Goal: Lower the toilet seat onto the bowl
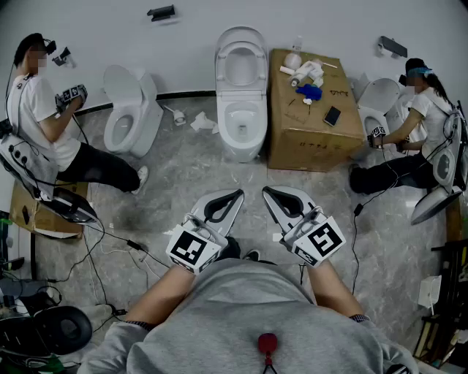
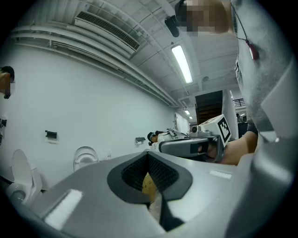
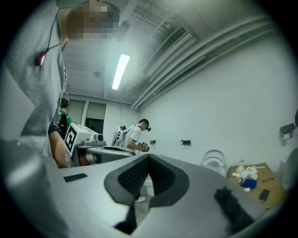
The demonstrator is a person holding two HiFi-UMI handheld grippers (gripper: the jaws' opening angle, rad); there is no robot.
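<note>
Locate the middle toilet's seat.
Head view, top centre: the toilet seat stands raised behind its bowl, with the cardboard box immediately to its right.

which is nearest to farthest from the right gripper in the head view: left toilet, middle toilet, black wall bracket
1. middle toilet, just ahead of the right gripper
2. left toilet, off to the left
3. black wall bracket, up on the back wall

The white toilet seat (image 1: 241,35) stands raised upright against the wall, above the open white bowl (image 1: 242,149).
</note>
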